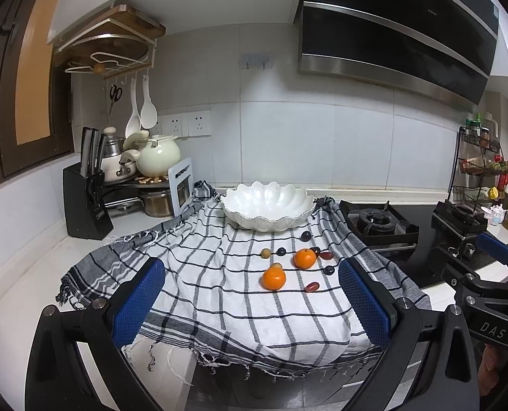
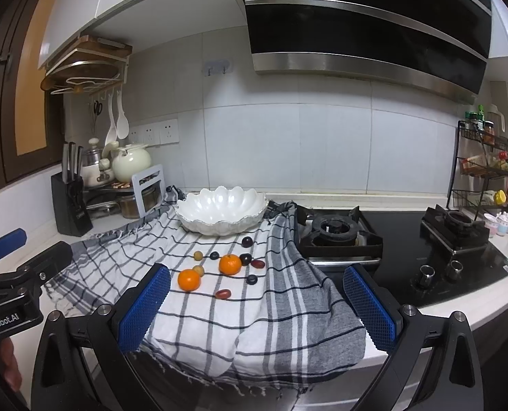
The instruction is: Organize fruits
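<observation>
A white scalloped bowl [image 1: 267, 205] [image 2: 221, 210] stands empty at the back of a checked cloth [image 1: 219, 294] [image 2: 219, 322]. In front of it lie two tangerines [image 1: 274, 278] [image 1: 304, 258] [image 2: 188, 279] [image 2: 229, 264], two small tan fruits [image 1: 265, 253] [image 2: 198, 256], several dark grapes [image 1: 305, 236] [image 2: 247, 241] and red grapes [image 1: 312, 286] [image 2: 223, 294]. My left gripper [image 1: 250, 303] hangs open at the cloth's near edge, short of the fruit. My right gripper [image 2: 255, 308] is open too, just right of the fruit, with nothing between its blue pads.
A gas hob [image 1: 379, 222] [image 2: 336, 233] lies right of the cloth. A knife block [image 1: 86, 202] [image 2: 70, 205], pots and a kettle [image 1: 158, 156] stand at the back left. A spice rack [image 2: 486, 167] and bottles fill the far right corner.
</observation>
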A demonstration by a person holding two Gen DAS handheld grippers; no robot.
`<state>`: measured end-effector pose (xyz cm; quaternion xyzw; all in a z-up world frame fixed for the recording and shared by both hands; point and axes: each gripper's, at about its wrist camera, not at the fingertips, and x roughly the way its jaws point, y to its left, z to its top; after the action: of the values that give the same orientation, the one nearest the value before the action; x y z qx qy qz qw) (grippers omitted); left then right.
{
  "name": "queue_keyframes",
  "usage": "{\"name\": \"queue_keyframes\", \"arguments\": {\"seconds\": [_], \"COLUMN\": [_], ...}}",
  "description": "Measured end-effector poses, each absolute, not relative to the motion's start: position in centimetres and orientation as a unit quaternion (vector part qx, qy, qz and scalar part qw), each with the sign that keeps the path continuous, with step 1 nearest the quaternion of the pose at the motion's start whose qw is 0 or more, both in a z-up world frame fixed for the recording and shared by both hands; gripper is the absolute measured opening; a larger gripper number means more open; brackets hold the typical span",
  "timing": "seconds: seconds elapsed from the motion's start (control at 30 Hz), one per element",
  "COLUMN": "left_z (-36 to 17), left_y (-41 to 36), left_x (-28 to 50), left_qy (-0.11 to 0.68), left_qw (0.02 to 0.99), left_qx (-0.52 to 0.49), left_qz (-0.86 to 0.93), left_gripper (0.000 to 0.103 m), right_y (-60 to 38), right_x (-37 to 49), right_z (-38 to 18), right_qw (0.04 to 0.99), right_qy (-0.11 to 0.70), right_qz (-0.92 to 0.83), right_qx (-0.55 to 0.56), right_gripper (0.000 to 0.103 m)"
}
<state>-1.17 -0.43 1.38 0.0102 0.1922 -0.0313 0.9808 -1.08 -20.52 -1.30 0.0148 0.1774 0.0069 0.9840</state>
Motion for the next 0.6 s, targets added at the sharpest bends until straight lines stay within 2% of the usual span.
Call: {"name": "queue_keyframes", "arguments": {"seconds": [0.6], "left_z": [1.84], "left_y": [-0.89], "left_x": [-1.5], "left_qy": [0.186], "left_qw": [0.982], "left_qx": [0.013], "left_qz": [-0.036], "left_gripper": [0.103], "right_y": [-21.42], "right_x": [-1.41], "right_z": [-1.57], "right_qw": [0.985], "right_qy": [0.174], "right_qz": [0.0], "right_qx": [0.018], "right_gripper": [0.103]}}
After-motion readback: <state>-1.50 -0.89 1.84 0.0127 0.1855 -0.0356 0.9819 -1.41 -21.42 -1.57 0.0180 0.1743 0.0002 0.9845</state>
